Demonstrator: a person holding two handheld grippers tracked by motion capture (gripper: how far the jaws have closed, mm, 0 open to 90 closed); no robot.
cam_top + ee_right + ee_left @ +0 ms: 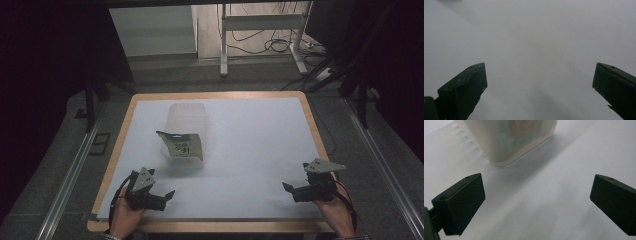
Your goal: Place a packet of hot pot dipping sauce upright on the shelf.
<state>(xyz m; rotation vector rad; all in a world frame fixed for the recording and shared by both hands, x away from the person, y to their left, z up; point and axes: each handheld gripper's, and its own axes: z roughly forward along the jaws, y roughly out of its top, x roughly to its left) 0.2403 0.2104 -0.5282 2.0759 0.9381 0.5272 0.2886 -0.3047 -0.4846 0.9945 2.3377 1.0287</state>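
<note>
1. White table sheet (pixel 250 150) fills the high view; a translucent container (pixel 186 131) holding a green packet (pixel 181 144) sits left of centre; the left gripper (pixel 162 196) and right gripper (pixel 289 189) hover near the front edge, well apart.
2. Left gripper view: jaws spread wide, nothing between; the container (pixel 511 140) stands just ahead.
3. Right gripper view: jaws spread over bare sheet (pixel 536 50).
</note>
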